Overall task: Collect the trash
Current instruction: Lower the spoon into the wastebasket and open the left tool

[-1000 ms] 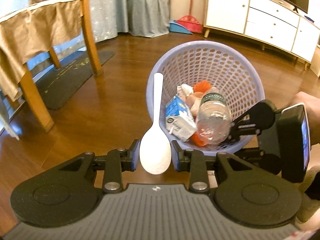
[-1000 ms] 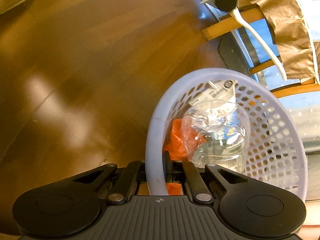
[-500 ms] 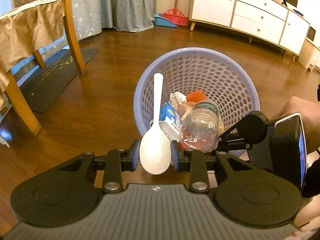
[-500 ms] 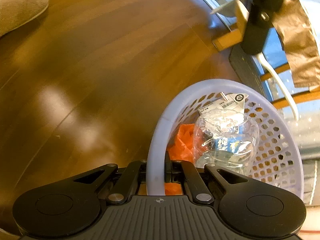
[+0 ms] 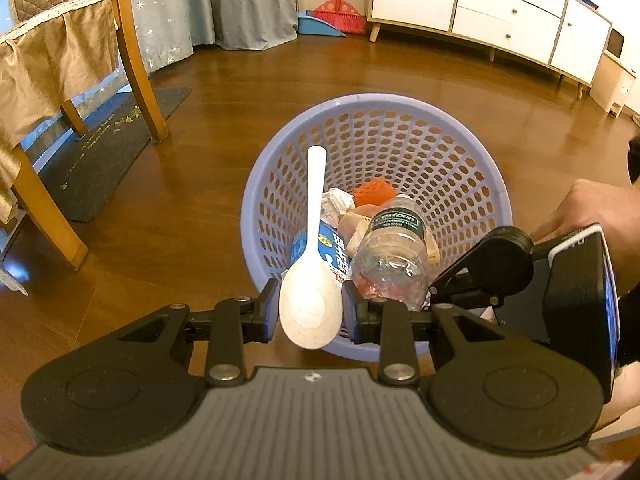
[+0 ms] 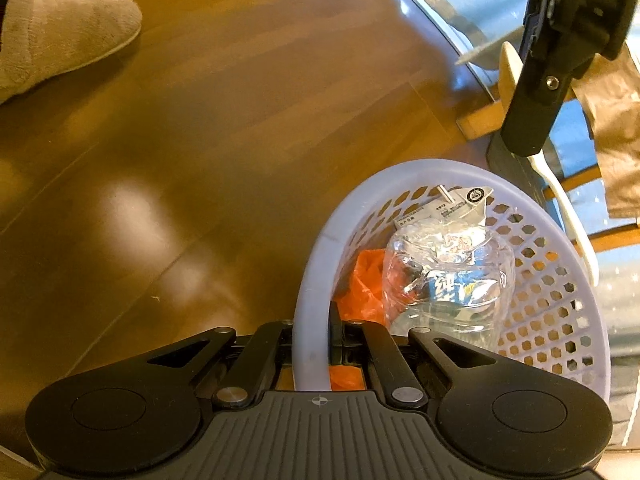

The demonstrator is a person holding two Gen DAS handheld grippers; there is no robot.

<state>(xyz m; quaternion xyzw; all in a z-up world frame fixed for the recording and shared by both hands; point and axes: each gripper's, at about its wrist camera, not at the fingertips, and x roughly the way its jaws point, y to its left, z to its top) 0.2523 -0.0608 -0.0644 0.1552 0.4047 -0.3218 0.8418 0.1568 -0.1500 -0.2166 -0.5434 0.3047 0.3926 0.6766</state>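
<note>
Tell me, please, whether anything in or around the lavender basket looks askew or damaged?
The lavender perforated plastic basket is tipped rather than upright, its rim pinched in the right gripper. Inside, the clear plastic bottle looks crumpled. The white plastic spoon is clamped in the left gripper.

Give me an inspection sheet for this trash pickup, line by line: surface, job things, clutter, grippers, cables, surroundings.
Surface: wooden floor, glossy.
Job's things: lavender basket holding a clear bottle, a blue carton, orange plastic and crumpled paper; white spoon above the near rim, handle pointing away.
Clutter: nothing seen loose on the floor.
Grippers: left gripper shut on the spoon's bowl; right gripper shut on the basket rim.
Cables: nothing seen.
Surroundings: chair leg, dark mat, white cabinet, red broom with blue dustpan, slippered foot.
</note>
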